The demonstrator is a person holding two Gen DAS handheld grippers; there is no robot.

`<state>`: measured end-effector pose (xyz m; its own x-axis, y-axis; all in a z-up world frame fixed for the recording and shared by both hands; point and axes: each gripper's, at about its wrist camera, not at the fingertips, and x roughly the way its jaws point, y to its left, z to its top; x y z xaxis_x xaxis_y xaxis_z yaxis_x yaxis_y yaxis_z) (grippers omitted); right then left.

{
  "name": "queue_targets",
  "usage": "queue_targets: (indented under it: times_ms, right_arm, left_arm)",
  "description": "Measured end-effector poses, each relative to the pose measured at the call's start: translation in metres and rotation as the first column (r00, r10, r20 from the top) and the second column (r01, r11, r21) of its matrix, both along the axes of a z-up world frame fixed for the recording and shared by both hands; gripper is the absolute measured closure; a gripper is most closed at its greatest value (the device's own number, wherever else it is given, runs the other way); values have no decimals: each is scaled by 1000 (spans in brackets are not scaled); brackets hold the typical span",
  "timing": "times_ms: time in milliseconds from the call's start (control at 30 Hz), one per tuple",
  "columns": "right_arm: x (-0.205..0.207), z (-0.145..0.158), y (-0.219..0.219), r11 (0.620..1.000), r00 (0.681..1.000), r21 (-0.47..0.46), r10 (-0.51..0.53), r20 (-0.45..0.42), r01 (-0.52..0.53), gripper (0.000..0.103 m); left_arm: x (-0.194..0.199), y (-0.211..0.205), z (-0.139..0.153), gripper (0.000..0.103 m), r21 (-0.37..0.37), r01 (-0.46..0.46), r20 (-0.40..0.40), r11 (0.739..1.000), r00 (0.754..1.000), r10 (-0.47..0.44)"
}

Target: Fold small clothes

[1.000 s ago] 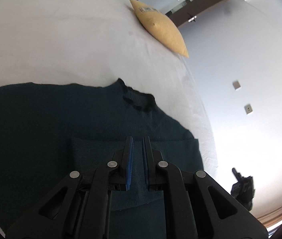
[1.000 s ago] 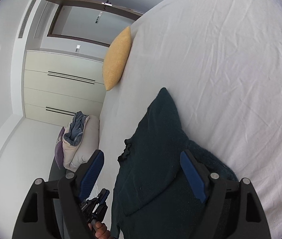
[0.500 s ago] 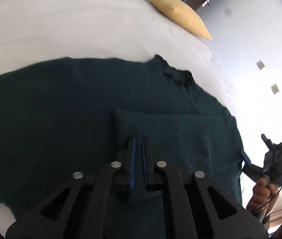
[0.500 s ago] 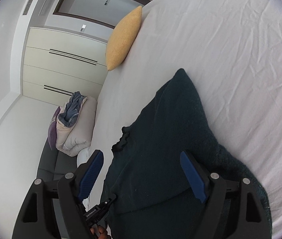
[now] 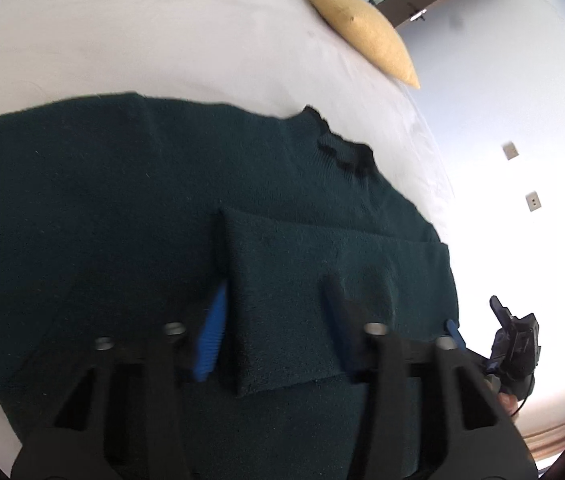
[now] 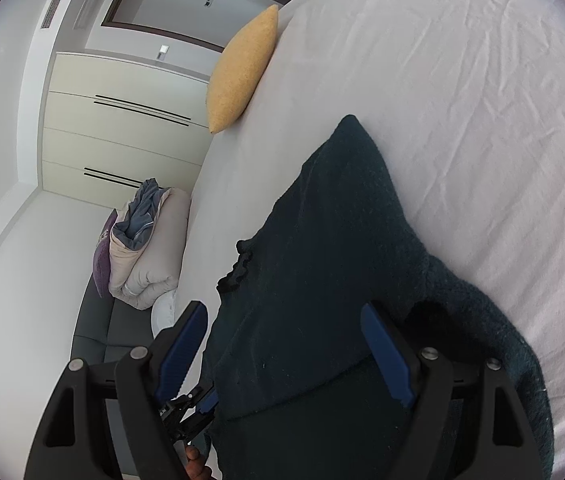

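Note:
A dark green knit sweater point(image 5: 122, 208) lies spread on the white bed sheet point(image 5: 122, 40), its ruffled collar point(image 5: 346, 152) toward the bed's right edge. One sleeve point(image 5: 302, 280) is folded across the body. My left gripper point(image 5: 274, 320) is open, low over the folded sleeve, its blue pads on either side of it. In the right wrist view the sweater point(image 6: 322, 280) lies along the bed's left edge. My right gripper point(image 6: 286, 348) is open and empty just above its lower part. The other gripper point(image 6: 190, 404) shows below the bed edge.
A yellow pillow point(image 5: 362, 28) lies at the far end of the bed; it also shows in the right wrist view point(image 6: 242, 68). Folded bedding point(image 6: 142, 248) sits on a dark sofa point(image 6: 94, 332) beside the bed. White wardrobes point(image 6: 114, 128) stand behind.
My left gripper was shut on the sleeve and has opened, leaving the sleeve folded on the sweater's body. The right gripper stays open and has barely moved.

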<state>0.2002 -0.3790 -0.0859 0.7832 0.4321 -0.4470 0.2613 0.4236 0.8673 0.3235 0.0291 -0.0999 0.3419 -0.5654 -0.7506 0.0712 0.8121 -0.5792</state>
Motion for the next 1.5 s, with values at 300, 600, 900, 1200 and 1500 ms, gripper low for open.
queue_targets:
  times_ms: [300,600,900,1200,1500]
  right_arm:
    - [-6,12,-16,998,999,-33,-46,20,46,21]
    - [-14,23,-41,991,993,-65,-116,34,118,21]
    - [6,32,-23,994,996,-96,-46,71,52,21]
    - [88,22,-36,995,991,-2,101,93,-101,21]
    - [70,-14,-31,983,984,44,180,-9,-179,25]
  left_arm:
    - [6,-1,-7,97,88,-2,-11,996,1000,3]
    - [-11,14,17,97,104,-32,48,994,998,27]
    - [-18,17,2,96,137,-23,17,990,1000,21]
    - [-17,22,-3,92,111,-33,9,993,999,32]
    - [-12,27,-15,92,84,-28,20,996,999,26]
